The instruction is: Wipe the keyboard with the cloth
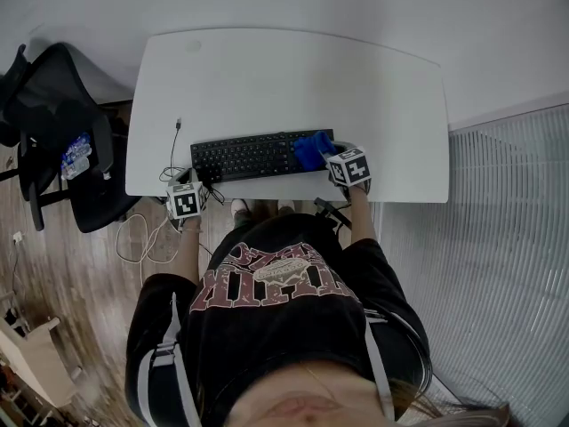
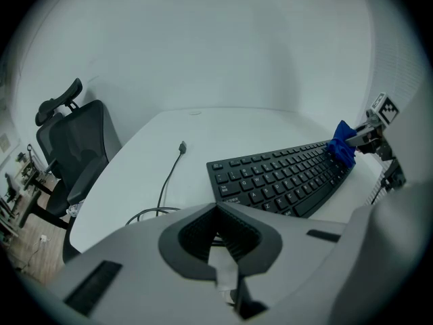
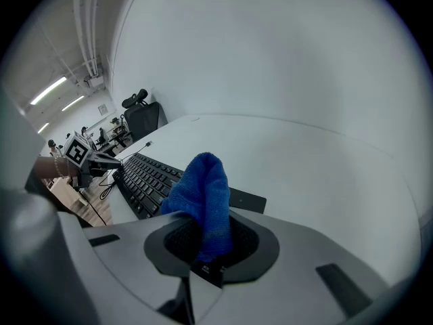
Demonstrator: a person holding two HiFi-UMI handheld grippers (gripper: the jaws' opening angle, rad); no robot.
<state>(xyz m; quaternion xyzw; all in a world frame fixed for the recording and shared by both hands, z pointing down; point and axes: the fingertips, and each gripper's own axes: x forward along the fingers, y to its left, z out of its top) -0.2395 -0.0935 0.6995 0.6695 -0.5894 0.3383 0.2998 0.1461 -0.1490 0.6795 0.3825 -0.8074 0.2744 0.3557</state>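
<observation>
Your right claw [image 3: 203,246] pinches the cloth [image 3: 201,188] at the keyboard [image 1: 244,156], right end; keys run leftward toward your left claw [image 2: 218,239], pressed together, empty.

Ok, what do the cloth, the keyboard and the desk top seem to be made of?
The cloth is blue with a fuzzy, looped nap, so probably microfibre or terry. The keyboard looks like matte black plastic, going by its moulded keys. The desk top is smooth, white and faintly glossy, likely laminate; its core doesn't show.

Black office chair [image 1: 62,105] beside the white desk [image 1: 284,78]; a loose cable [image 2: 169,175] lies on the desktop
</observation>
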